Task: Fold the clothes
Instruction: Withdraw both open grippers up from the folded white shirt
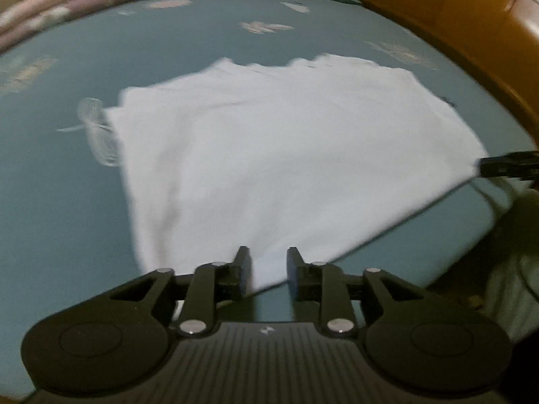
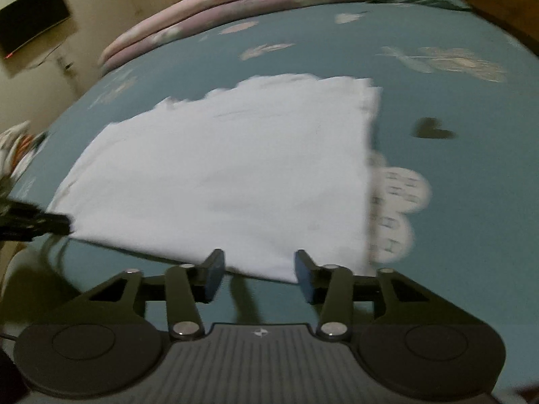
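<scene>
While the white garment (image 1: pixel 269 155) lies spread on the bed (image 1: pixel 50 202), I keep both near corners level; left tongs (image 1: pixel 268 271) and right tongs (image 2: pixel 258 274) stand part open around its near hem, gripping nothing firmly.

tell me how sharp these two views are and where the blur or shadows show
Left wrist view: white garment motion-smeared along its edges, feather prints streaked, left gripper crisp. Right wrist view: same smear on the garment's far edge, right gripper sharp, finger shadows on the blue sheet below the hem; both views dim, fisheye-curved.
</scene>
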{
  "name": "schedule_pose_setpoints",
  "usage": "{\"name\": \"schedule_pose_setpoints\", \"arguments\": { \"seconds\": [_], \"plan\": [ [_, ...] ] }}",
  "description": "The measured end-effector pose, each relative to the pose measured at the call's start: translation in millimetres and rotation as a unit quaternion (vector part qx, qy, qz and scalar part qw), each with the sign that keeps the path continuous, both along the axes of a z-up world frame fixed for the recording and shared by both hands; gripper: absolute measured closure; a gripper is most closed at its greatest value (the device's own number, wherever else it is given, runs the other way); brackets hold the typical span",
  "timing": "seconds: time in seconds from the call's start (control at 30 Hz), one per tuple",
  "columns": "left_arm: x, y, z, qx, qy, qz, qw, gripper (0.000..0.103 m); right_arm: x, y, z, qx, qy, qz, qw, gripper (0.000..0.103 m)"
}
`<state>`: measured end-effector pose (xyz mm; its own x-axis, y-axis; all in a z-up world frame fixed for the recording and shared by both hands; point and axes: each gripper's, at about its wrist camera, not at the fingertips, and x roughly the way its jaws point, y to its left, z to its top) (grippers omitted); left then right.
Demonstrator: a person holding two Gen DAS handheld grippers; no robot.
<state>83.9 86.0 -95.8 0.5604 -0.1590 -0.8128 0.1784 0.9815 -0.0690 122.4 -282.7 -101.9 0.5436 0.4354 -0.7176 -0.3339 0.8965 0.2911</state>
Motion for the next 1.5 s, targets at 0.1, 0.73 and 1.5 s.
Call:
{"name": "schedule_pose_setpoints", "arguments": {
  "seconds": [0.1,0.73,1.5],
  "plan": [
    [6.0,3.5,14.5,0.009,-0.019,0.011,0.9997,0.05,-0.2,-3.3,13.2,0.009,-0.031,-0.008,0.999,0.034],
    [84.7,41.2,-1.3,-0.056,-0.035,0.095,0.9933,0.036,80.4,-15.8,-19.5,0.07,-0.043,-0.081,0.993,0.018],
    [123.3,64.1,10.9,-0.088,-0.077,0.113,0.9868,0.031,53.5,55.8,-30.1,-0.065,-0.082,-0.021,0.994,0.0]
  ]
}}
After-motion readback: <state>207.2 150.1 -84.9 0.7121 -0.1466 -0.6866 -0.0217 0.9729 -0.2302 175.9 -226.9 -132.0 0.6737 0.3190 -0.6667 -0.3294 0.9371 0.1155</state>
